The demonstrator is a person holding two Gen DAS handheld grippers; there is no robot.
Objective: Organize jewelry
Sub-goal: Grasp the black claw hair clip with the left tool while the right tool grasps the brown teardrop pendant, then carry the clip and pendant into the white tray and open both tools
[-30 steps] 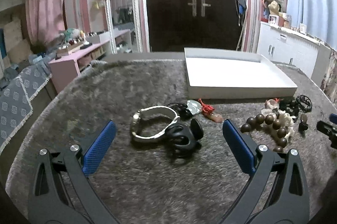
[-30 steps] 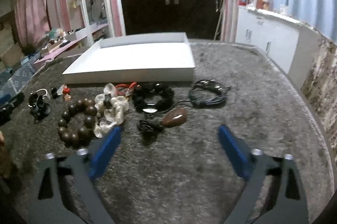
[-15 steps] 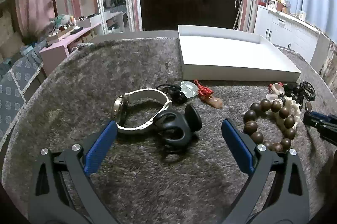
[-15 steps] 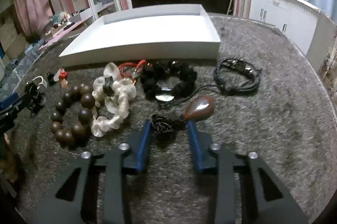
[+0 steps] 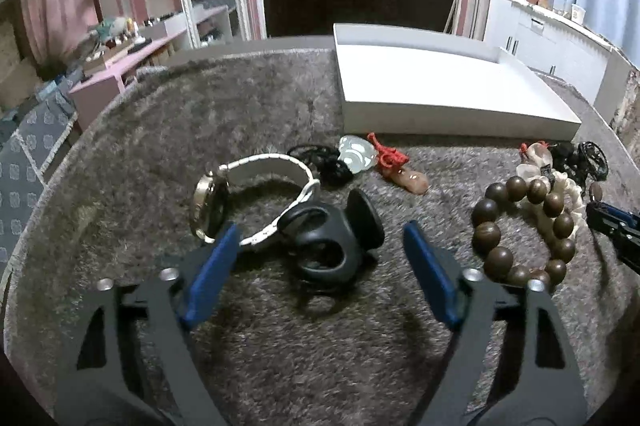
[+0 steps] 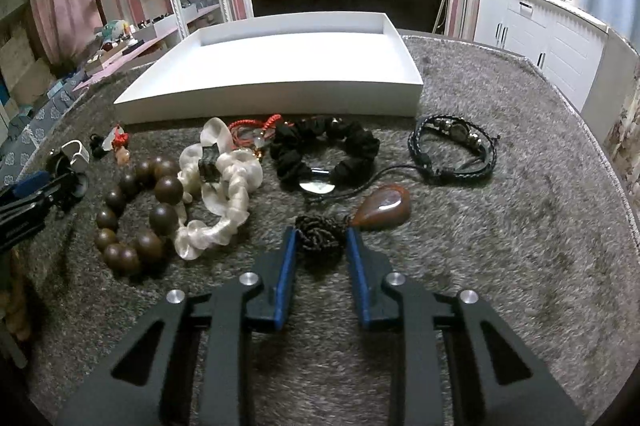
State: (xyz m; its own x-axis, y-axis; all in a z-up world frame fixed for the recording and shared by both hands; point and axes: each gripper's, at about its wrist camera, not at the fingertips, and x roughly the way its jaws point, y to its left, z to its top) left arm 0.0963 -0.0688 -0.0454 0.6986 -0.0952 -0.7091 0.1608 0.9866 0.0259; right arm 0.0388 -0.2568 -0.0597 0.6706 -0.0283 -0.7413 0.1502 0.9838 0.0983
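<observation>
room: dim bedroom with pink curtains and a dark double door behind; all jewelry lies on a grey shaggy carpet (image 5: pixel 160 129).
left wrist view, change: compared with a second ago the left gripper (image 5: pixel 320 262) came lower and nearer to the black ring holder (image 5: pixel 328 246), and its jaws are closing now.
left wrist view, tool: still wide, pads on both sides of the holder but not touching it; it holds nothing yet.
left wrist view, things: white-strap watch (image 5: pixel 248 193) leans against the holder, its strap end close by the left pad; the white tray (image 5: pixel 452 113) is behind, with nothing in it.
right wrist view, change: the right gripper (image 6: pixel 320 246) was wide a second ago; its jaws are closing and now stand narrow.
right wrist view, tool: blue pads sit on both sides of the dark knotted cord (image 6: pixel 320 236) and seem to press it.
right wrist view, thing: cord bundle is small and braided, joined to a brown drop-shaped pendant (image 6: pixel 384 207) that lies just right of it, in front of the tray.
meaning: i think both hands are at the grasp step; the lift and carry to the tray are not yet done.
</observation>
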